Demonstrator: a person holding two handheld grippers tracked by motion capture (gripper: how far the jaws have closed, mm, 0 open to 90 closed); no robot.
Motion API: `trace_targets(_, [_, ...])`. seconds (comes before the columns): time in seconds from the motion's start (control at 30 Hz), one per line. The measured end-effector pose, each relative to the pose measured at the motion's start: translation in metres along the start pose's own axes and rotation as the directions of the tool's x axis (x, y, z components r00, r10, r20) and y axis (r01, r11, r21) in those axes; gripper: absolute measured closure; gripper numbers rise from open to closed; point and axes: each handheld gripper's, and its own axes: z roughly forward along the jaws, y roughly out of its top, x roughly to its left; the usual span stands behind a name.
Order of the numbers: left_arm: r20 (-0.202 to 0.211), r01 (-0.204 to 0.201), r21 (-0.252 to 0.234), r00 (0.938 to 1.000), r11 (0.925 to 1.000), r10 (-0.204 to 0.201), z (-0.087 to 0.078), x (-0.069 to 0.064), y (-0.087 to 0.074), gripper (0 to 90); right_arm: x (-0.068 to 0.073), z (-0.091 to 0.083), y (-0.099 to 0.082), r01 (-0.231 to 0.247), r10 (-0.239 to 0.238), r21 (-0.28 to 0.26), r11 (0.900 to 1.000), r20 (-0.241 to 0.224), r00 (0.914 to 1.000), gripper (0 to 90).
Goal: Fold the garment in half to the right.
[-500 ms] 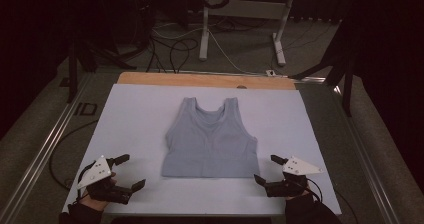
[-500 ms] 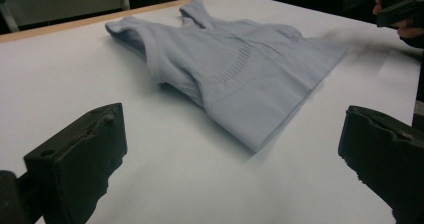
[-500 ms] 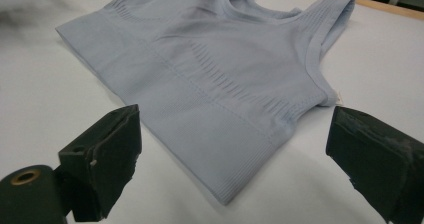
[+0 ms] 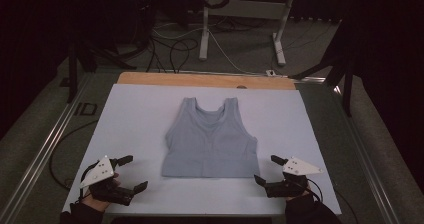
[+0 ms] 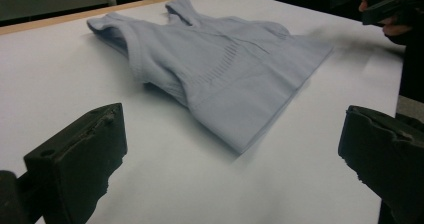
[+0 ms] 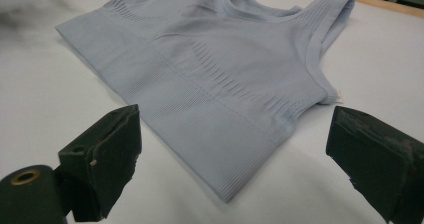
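Note:
A pale blue sleeveless top (image 4: 212, 141) lies flat in the middle of the white sheet (image 4: 135, 119), straps toward the far edge. My left gripper (image 4: 132, 173) rests near the sheet's front left corner, jaws wide open and empty, pointing at the top's lower left corner (image 5: 240, 144). My right gripper (image 4: 270, 170) sits near the front right, open and empty, facing the top's lower right corner (image 6: 225, 194). Neither gripper touches the cloth. The left gripper view also shows the top (image 5: 220, 69) and the other hand at its upper right; the right gripper view shows the top (image 6: 210, 59) close ahead.
The white sheet covers a wooden table (image 4: 200, 79) whose far edge shows. Metal rails (image 4: 45, 154) run along both sides. Beyond the table stand a white desk frame (image 4: 240, 14) and loose cables (image 4: 170, 44) on the dark floor.

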Motion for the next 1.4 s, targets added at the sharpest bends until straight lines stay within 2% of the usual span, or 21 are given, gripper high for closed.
trace_targets(0.2, [0.027,0.001,0.003,0.9996,1.0000,-0.001,0.001,-0.002,0.005,0.0,0.003,-0.001,0.003,-0.001,0.001,-0.003,1.0000,0.001,1.0000,7.8])
trace_targets(0.33, [0.043,-0.004,0.003,0.9991,1.0000,0.004,0.001,-0.005,0.010,0.0,0.008,-0.003,0.011,-0.001,0.001,-0.009,1.0000,-0.021,0.9998,7.8])
trace_targets(0.43, [0.051,-0.009,0.004,0.9987,0.9999,0.009,0.001,-0.008,0.014,0.0,0.012,-0.007,0.021,-0.001,0.000,-0.037,0.9993,-0.031,0.9995,7.7])
trace_targets(0.6, [0.064,-0.017,-0.007,0.9978,0.9998,0.018,-0.001,-0.011,0.027,0.0,0.017,-0.011,0.038,0.020,-0.021,-0.044,0.9988,-0.032,0.9993,7.8])
trace_targets(0.87, [0.074,-0.037,0.000,0.9965,0.9993,0.037,-0.006,-0.012,0.051,0.0,0.013,-0.018,0.070,0.030,-0.033,-0.074,0.9968,-0.048,0.9983,7.8])
trace_targets(0.93, [0.073,-0.042,0.005,0.9965,0.9991,0.042,-0.007,-0.011,0.056,0.0,0.012,-0.019,0.081,0.054,-0.057,-0.083,0.9951,-0.044,0.9974,7.8])
trace_targets(1.2, [0.078,-0.059,0.025,0.9953,0.9979,0.057,-0.003,-0.012,0.070,0.0,0.008,-0.013,0.103,0.068,-0.073,-0.100,0.9927,-0.048,0.9962,7.8])
trace_targets(1.23, [0.088,-0.059,0.028,0.9946,0.9979,0.056,-0.002,-0.011,0.073,0.0,0.008,-0.011,0.106,0.064,-0.070,-0.103,0.9927,-0.053,0.9961,7.8])
trace_targets(1.4, [0.082,-0.058,0.050,0.9952,0.9971,0.054,0.004,-0.008,0.079,0.0,0.005,0.000,0.118,0.076,-0.084,-0.110,0.9910,-0.069,0.9941,7.8])
